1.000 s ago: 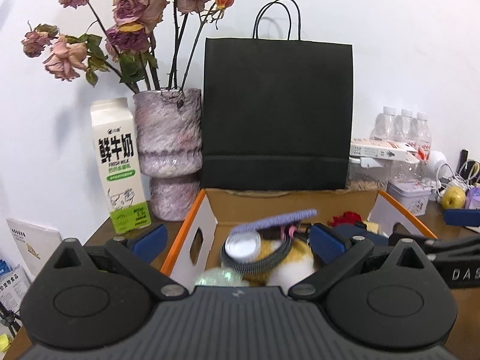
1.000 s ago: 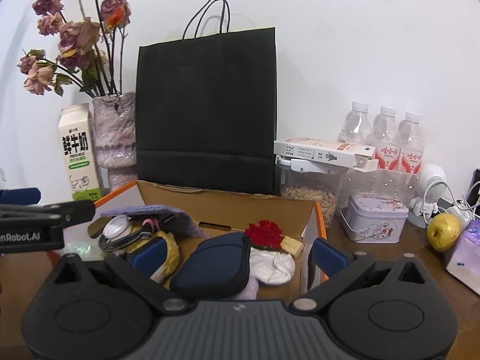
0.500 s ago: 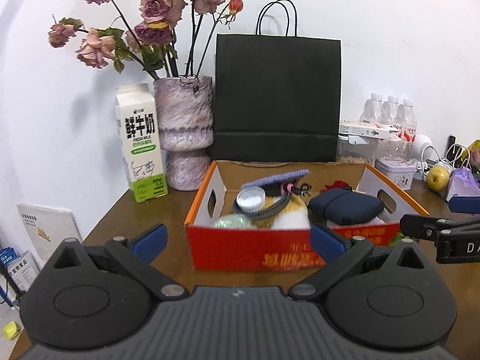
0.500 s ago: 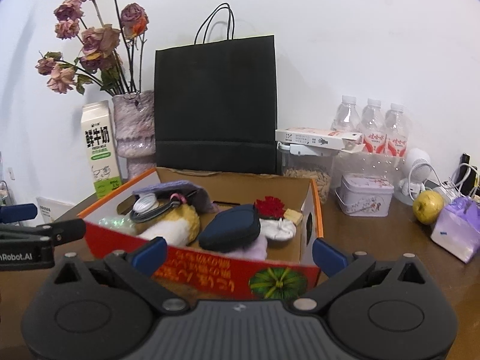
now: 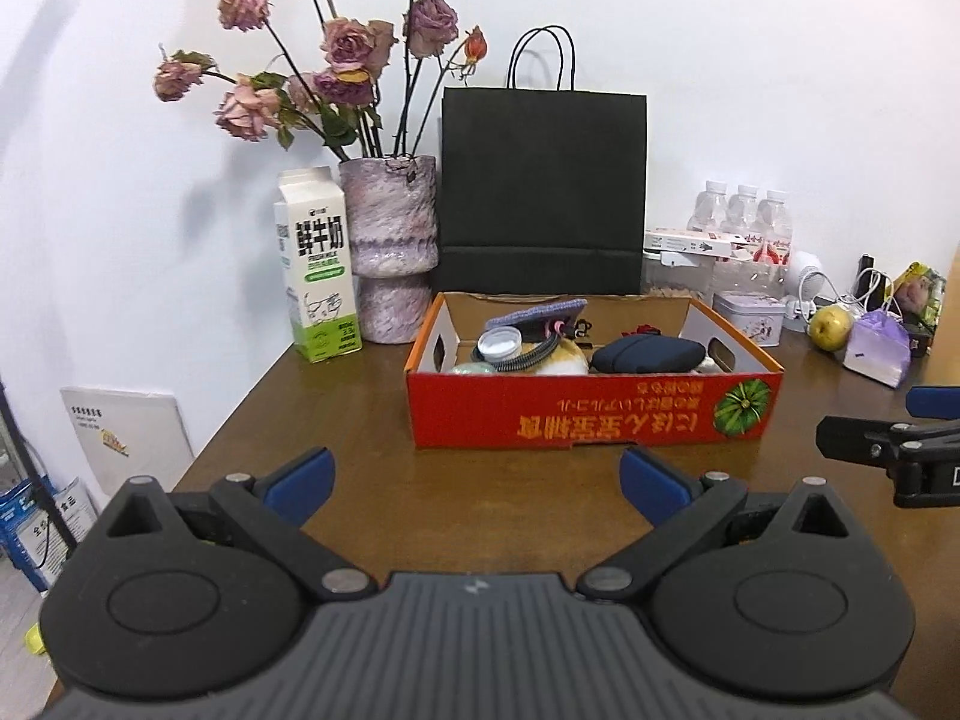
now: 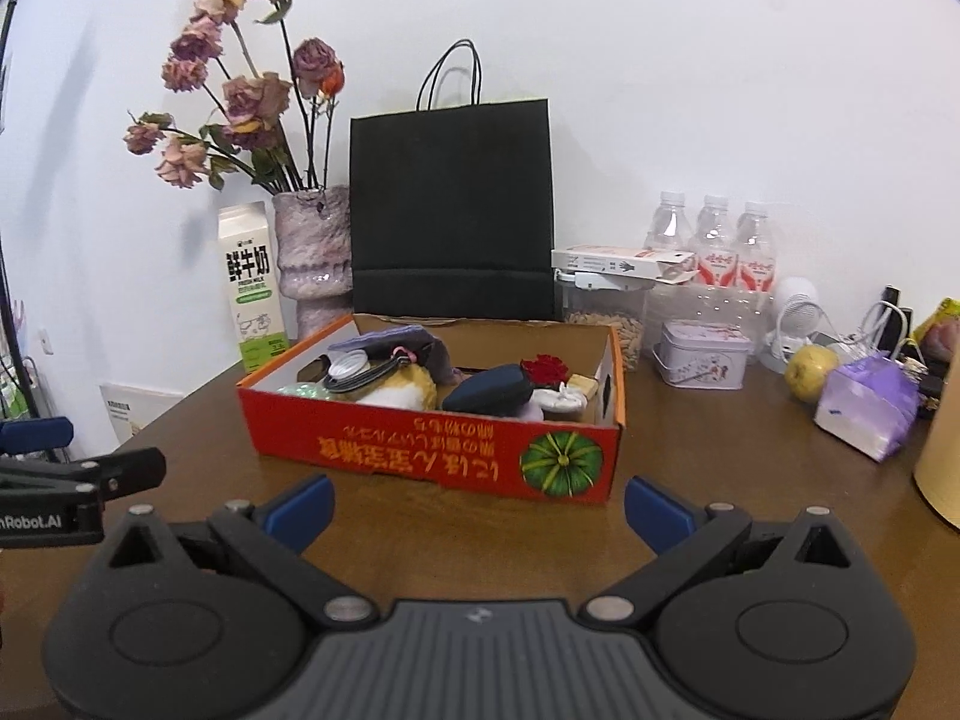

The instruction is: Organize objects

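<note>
A red cardboard box (image 5: 594, 414) (image 6: 432, 453) stands on the brown table (image 5: 360, 468). It holds a navy pouch (image 5: 648, 355) (image 6: 489, 396), a yellow and white plush (image 5: 558, 360) (image 6: 402, 390), a coiled cable with a white lid (image 5: 501, 345), a purple knitted piece (image 5: 540, 311), a red flower (image 6: 545, 369) and white socks (image 6: 561, 401). My left gripper (image 5: 477, 480) is open and empty, well in front of the box. My right gripper (image 6: 477, 507) is open and empty, also in front of the box.
Behind the box stand a black paper bag (image 5: 543, 192), a vase of dried roses (image 5: 393, 252) and a milk carton (image 5: 318, 264). At the right are water bottles (image 6: 714, 246), a tin (image 6: 702, 354), a pear (image 6: 810, 365) and a purple bag (image 6: 867, 408).
Both grippers have drawn back from over the box to well in front of it. The box contents look the same.
</note>
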`<state>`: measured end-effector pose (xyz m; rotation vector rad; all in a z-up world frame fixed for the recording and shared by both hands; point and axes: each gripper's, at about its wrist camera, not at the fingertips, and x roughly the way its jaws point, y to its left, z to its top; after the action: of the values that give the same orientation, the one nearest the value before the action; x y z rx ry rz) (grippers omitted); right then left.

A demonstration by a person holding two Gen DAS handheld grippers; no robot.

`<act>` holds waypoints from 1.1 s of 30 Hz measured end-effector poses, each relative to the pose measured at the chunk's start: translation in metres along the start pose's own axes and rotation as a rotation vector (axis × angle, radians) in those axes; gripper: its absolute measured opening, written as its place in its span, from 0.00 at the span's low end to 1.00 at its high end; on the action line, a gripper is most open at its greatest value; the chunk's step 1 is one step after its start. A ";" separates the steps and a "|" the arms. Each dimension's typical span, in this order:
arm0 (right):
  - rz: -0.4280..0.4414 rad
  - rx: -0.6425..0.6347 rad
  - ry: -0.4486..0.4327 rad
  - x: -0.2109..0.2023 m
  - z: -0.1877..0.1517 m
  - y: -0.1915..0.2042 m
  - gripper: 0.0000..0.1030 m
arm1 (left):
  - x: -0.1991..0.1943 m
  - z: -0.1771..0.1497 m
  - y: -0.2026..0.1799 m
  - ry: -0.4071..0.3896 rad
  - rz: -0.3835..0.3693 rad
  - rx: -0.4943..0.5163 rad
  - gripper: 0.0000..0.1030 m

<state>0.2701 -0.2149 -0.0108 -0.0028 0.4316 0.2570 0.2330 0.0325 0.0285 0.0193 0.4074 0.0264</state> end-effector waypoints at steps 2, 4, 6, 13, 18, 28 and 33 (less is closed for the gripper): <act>0.000 0.004 0.002 -0.014 -0.006 0.002 1.00 | -0.014 -0.005 -0.001 -0.001 0.000 -0.001 1.00; 0.001 0.006 0.003 -0.027 -0.013 0.004 1.00 | -0.027 -0.010 -0.002 0.000 -0.003 0.000 1.00; 0.001 0.006 0.006 -0.038 -0.019 0.007 1.00 | -0.040 -0.016 -0.005 0.005 -0.003 0.002 1.00; 0.000 0.008 -0.005 -0.077 -0.033 0.014 1.00 | -0.076 -0.033 -0.009 0.013 -0.001 0.002 1.00; -0.002 0.007 -0.015 -0.100 -0.041 0.017 1.00 | -0.097 -0.040 -0.012 0.010 0.002 0.006 1.00; -0.008 -0.009 -0.018 -0.112 -0.044 0.020 1.00 | -0.107 -0.051 -0.009 0.028 0.003 0.006 1.00; -0.009 -0.012 -0.010 -0.111 -0.046 0.020 1.00 | -0.104 -0.053 -0.005 0.042 0.007 -0.005 1.00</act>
<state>0.1489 -0.2249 -0.0054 -0.0156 0.4204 0.2504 0.1164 0.0255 0.0209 0.0148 0.4491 0.0351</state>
